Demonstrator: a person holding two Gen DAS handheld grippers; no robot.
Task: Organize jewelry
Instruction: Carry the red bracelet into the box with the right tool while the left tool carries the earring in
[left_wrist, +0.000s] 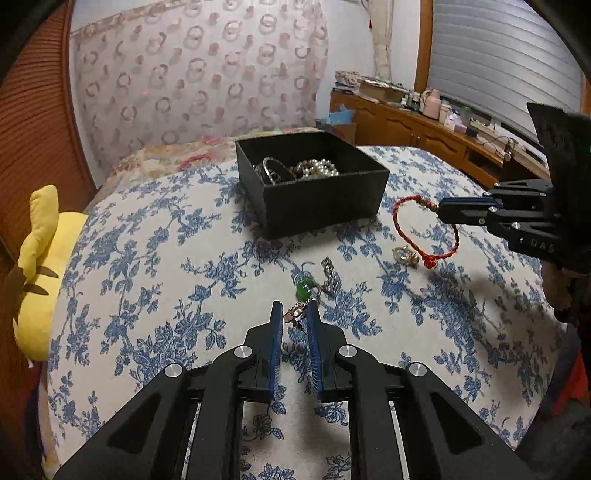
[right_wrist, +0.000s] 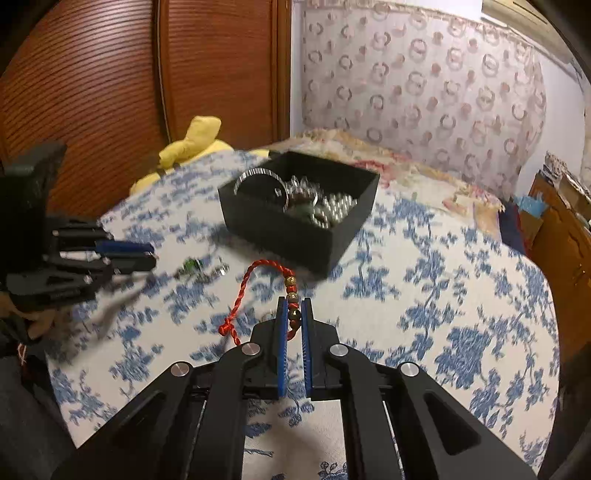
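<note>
Two pieces are in hand at once, and both look bound for the black box (left_wrist: 312, 184), which already holds a pearl strand (left_wrist: 320, 168) and a dark bangle (left_wrist: 271, 170). The left gripper (left_wrist: 294, 314) is clamped on a small gold-toned earring (left_wrist: 294, 311) right at its fingertips, with the patterned bedspread (left_wrist: 147, 295) underneath; the box lies straight ahead of it, well apart. The right gripper (right_wrist: 294, 312) is pinched on the beaded section of a red cord bracelet (right_wrist: 251, 291), whose loop hangs off to its left and whose knot dangles below; the box stands just ahead of its tips and a little above in its view. Judging by what lies loose, the job is partly done: ahead of the left gripper, between it and the box, a green bead (left_wrist: 304, 287) and a silvery chain piece (left_wrist: 330, 277) rest on the bedspread, and a small gold ring-like item (left_wrist: 405, 254) sits under the hanging bracelet. After these two drops, I would reckon at least three more pickups are needed. A yellow plush toy (left_wrist: 40, 273) sits far to the left gripper's left, uninvolved.
</note>
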